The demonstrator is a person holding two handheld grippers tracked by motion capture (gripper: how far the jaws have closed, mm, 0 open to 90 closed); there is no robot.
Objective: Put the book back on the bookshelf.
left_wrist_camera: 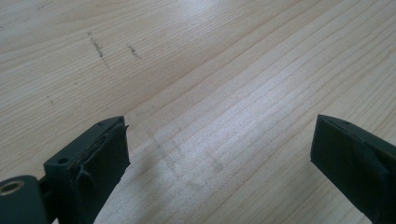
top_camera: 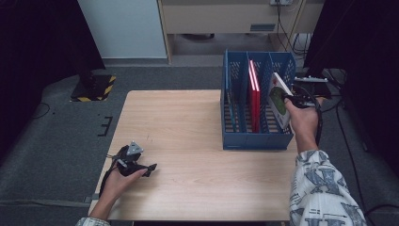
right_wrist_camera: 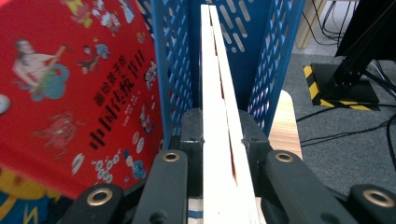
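A blue slotted file rack (top_camera: 254,140) stands on the right part of the wooden table (top_camera: 188,141). A red book (top_camera: 254,94) stands upright in its middle slot. My right gripper (top_camera: 291,98) is shut on a white and green book (top_camera: 278,100), tilted over the rack's right slot. In the right gripper view the jaws press on the white page edge of that book (right_wrist_camera: 219,140), with the red book's cover (right_wrist_camera: 74,93) at the left behind a blue divider (right_wrist_camera: 173,70). My left gripper (top_camera: 151,169) rests near the table's front left, jaws wide open over bare wood (left_wrist_camera: 219,135).
Grey carpet surrounds the table. A black and yellow striped base (top_camera: 94,88) stands at the far left, another (right_wrist_camera: 343,88) to the rack's right. Cables (top_camera: 348,141) trail on the floor at the right. A pale cabinet (top_camera: 226,19) lines the back wall.
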